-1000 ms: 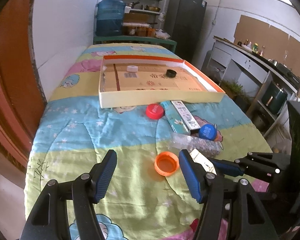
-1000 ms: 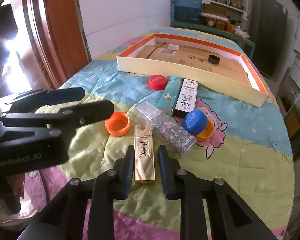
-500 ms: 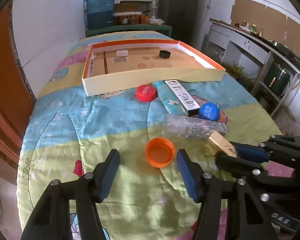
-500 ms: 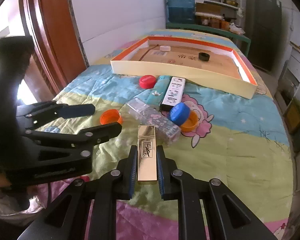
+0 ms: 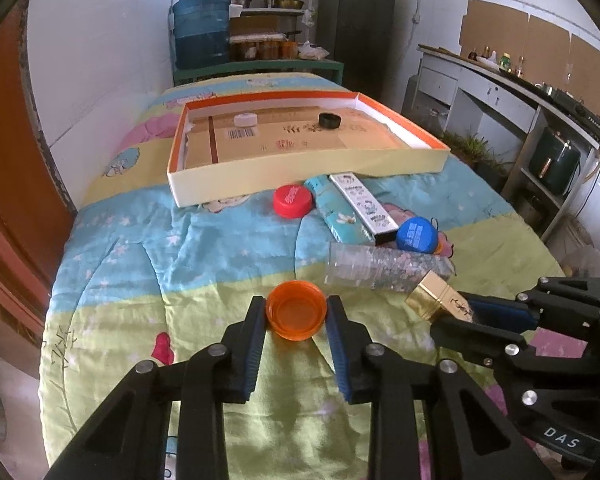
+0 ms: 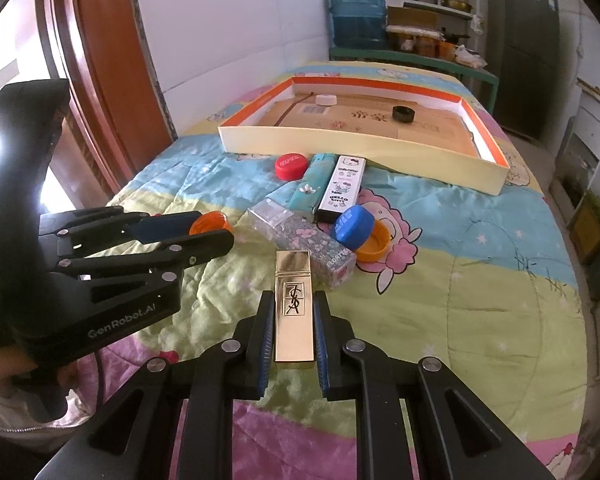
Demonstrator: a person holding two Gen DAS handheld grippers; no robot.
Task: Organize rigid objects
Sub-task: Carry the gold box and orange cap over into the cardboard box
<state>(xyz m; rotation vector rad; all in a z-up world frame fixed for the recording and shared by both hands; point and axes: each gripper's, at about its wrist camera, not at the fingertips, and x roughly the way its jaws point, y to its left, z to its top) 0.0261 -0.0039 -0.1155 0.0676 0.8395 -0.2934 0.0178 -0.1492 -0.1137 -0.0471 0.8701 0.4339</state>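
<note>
Orange plastic, one cap (image 5: 297,311): lies mouth up on the quilt (image 5: 204,248), between the fingers of my left gripper (image 5: 296,322). The jaws have just been closing and now press its rim on both sides. Judged light, stiff, thin-walled; a hard squeeze may pop it out, so I take it across the widest part, low on the wall. Round, so no long axis to note.

Clear tube (image 5: 384,266): on its side beyond the cap, long axis running left to right in the left view. Not held.

Gold case (image 6: 294,306): clamped in my right gripper (image 6: 293,332), jaws together on its long flat sides near the rear half. Long axis runs straight ahead along the fingers, capped end pointing toward the tray (image 6: 340,146). Judged rigid, small, glossy and likely slippery; the hold on the flat faces suits it, though the front half overhangs and could pivot.

Tray: at the far end of the quilt, holding a white cap (image 6: 325,99) and a black cap (image 6: 403,113). Likely destination for both items.
</note>
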